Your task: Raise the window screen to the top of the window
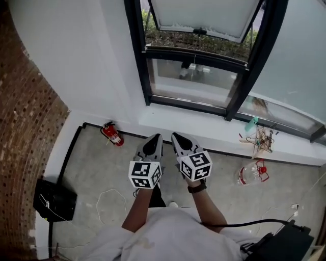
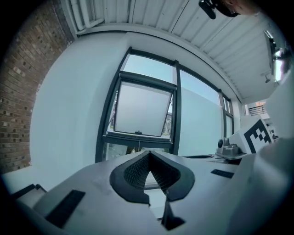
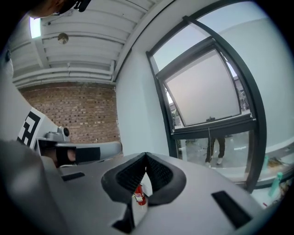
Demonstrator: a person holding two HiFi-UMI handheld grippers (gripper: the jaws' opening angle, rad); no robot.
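The black-framed window (image 1: 145, 76) stands ahead above a white sill (image 1: 204, 125). Its upper part holds a pale frosted panel (image 1: 204, 15), tilted, with a small dark handle (image 1: 199, 31) at its lower edge. The panel also shows in the left gripper view (image 2: 140, 110) and the right gripper view (image 3: 204, 92). My left gripper (image 1: 155, 136) and right gripper (image 1: 175, 135) are held side by side over the floor, short of the sill and touching nothing. The jaws of both the left gripper (image 2: 149, 153) and the right gripper (image 3: 146, 155) are shut and empty.
A red fire extinguisher (image 1: 112, 134) lies on the floor by the wall at left. A plastic bottle with a red cap (image 1: 250, 173) and a wooden piece with wires (image 1: 262, 140) sit at right. A black box (image 1: 53, 199) stands by the brick wall (image 1: 25, 102).
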